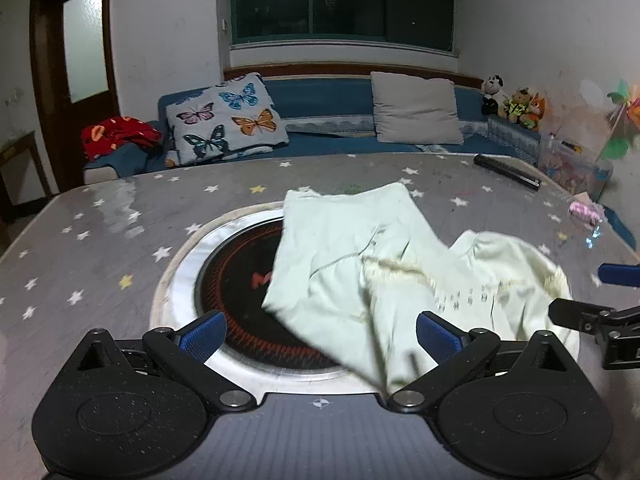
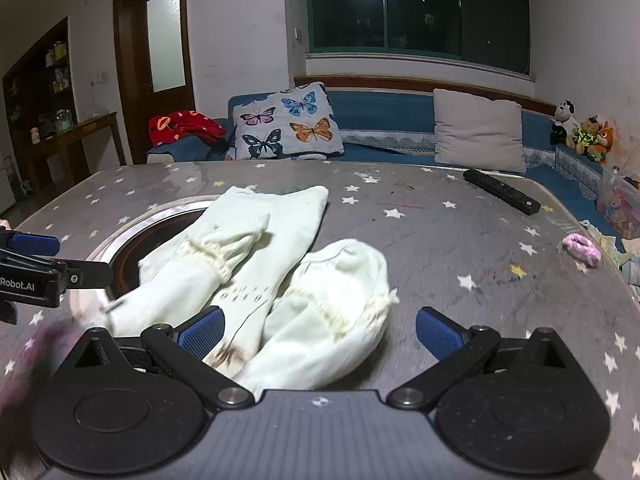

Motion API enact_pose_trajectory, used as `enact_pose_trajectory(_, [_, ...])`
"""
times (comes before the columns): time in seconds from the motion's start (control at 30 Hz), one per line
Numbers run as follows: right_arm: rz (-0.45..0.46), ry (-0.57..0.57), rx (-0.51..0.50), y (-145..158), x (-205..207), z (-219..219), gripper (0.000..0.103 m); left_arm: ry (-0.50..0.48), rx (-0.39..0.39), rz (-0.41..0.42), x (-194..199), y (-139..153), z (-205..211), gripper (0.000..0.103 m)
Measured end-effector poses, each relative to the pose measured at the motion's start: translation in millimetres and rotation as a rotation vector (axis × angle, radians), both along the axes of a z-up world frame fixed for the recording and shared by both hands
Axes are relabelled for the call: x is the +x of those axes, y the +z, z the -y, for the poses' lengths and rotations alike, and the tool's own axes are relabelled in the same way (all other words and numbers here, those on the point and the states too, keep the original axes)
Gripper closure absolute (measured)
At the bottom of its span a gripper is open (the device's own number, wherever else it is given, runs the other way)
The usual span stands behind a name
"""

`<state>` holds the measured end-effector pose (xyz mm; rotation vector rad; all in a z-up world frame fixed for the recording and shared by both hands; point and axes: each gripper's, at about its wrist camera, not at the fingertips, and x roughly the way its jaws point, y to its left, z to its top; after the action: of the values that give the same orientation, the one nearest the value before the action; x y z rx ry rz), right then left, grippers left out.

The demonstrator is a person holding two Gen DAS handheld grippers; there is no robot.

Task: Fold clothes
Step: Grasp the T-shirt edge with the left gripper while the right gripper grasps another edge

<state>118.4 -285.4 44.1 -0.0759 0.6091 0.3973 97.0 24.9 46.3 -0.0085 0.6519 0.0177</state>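
Both the left gripper (image 1: 320,336) and right gripper (image 2: 319,334) hang spread and empty over the pale green garment (image 1: 384,264), which lies rumpled just ahead of their fingers, partly gathered, no neat fold showing.

The garment (image 2: 256,264) lies crumpled on the table (image 2: 440,248), its left part draped over the round cooktop (image 2: 132,244) set into the table surface. The left gripper (image 1: 320,336) sits at the near edge, over the cooktop rim and the garment; the right gripper (image 2: 320,332) sits to its right — over the garment's near right end. A remote control (image 2: 500,192) lies far right on the table. Behind the table stands a sofa (image 2: 380,116) with two cushions (image 2: 288,120) on it.
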Motion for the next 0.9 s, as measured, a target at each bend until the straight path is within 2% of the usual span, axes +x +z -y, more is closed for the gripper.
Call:
enact_pose_trajectory(0.13, [-0.027,-0.011,-0.001,-1.7,28.6,0.3,0.005,-0.040,-0.025,-0.014,29.1,1.7,3.0,0.020])
enact_pose_trajectory(0.27, [-0.070,-0.018,-0.002,-8.0,60.8,0.0,0.014,-0.092,-0.030,-0.026,56.6,-1.2,12.7,0.029])
enact_pose_trajectory(0.43, [-0.130,-0.027,0.000,-19.0,99.8,-1.1,0.023,-0.144,-0.023,-0.061,88.4,-10.6,22.2,0.029])
enact_pose_trajectory(0.53, [-0.168,-0.019,-0.003,-27.1,117.9,-3.6,0.033,-0.168,-0.015,-0.090,105.8,-18.5,25.6,0.030])
enact_pose_trajectory(0.63, [-0.204,-0.003,0.003,-34.7,131.4,-5.4,0.041,-0.193,-0.020,-0.122,118.3,-26.9,27.1,0.046])
enact_pose_trajectory(0.73, [-0.231,0.018,0.003,-40.9,137.1,-8.5,0.055,-0.217,-0.047,-0.155,123.7,-34.4,25.5,0.064])
enact_pose_trajectory(0.8, [-0.236,0.028,-0.002,-42.4,136.9,-10.8,0.059,-0.235,-0.067,-0.167,123.6,-37.0,24.9,0.074])
enact_pose_trajectory(0.83, [-0.232,0.031,-0.007,-42.1,136.0,-11.7,0.067,-0.244,-0.074,-0.168,122.5,-37.8,24.8,0.082])
enact_pose_trajectory(0.87, [-0.234,0.036,0.000,-41.4,135.1,-11.4,0.079,-0.249,-0.077,-0.165,120.7,-37.8,24.8,0.088])
enact_pose_trajectory(0.9, [-0.241,0.038,0.013,-40.6,134.2,-10.0,0.085,-0.251,-0.077,-0.161,118.8,-37.4,25.0,0.092])
